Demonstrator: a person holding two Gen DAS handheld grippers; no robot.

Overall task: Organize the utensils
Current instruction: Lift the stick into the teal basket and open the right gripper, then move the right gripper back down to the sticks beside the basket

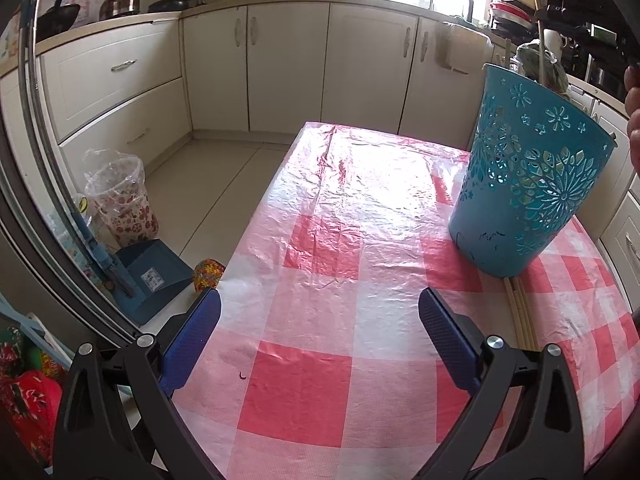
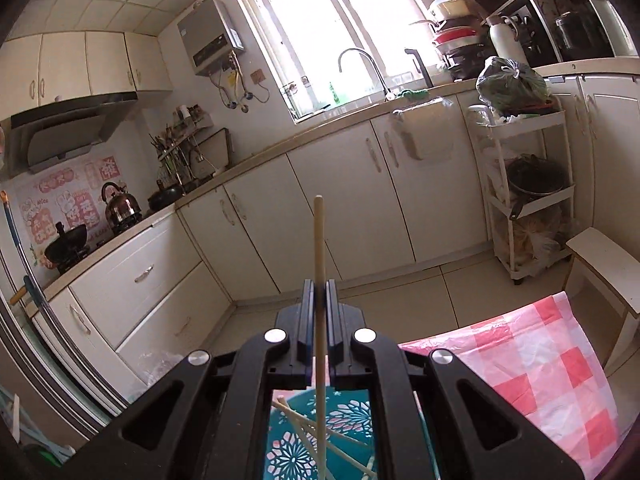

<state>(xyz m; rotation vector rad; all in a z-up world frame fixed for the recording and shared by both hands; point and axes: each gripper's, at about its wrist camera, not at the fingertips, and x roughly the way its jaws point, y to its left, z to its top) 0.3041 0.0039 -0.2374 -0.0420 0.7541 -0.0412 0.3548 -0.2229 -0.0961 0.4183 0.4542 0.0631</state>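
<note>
- pretty clearly a home kitchen: cream cabinets (image 2: 320, 208) run under an L-shaped counter
- sink tap (image 2: 362, 62) sits below a bright window (image 2: 332, 20)
- kettle (image 2: 120, 204) and wok (image 2: 66, 240) on the hob, range hood (image 2: 64, 128) above
- checked tablecloth (image 1: 320, 280) on the table

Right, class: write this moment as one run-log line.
right gripper: shut on chopstick, above blue basket | left gripper: open, empty | chopsticks on table: waiting

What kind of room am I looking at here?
A home kitchen, most likely. A kettle and a wok sit on the stove side of the counter, a tap arches by the window, and white cabinets run beneath the counter.
</note>
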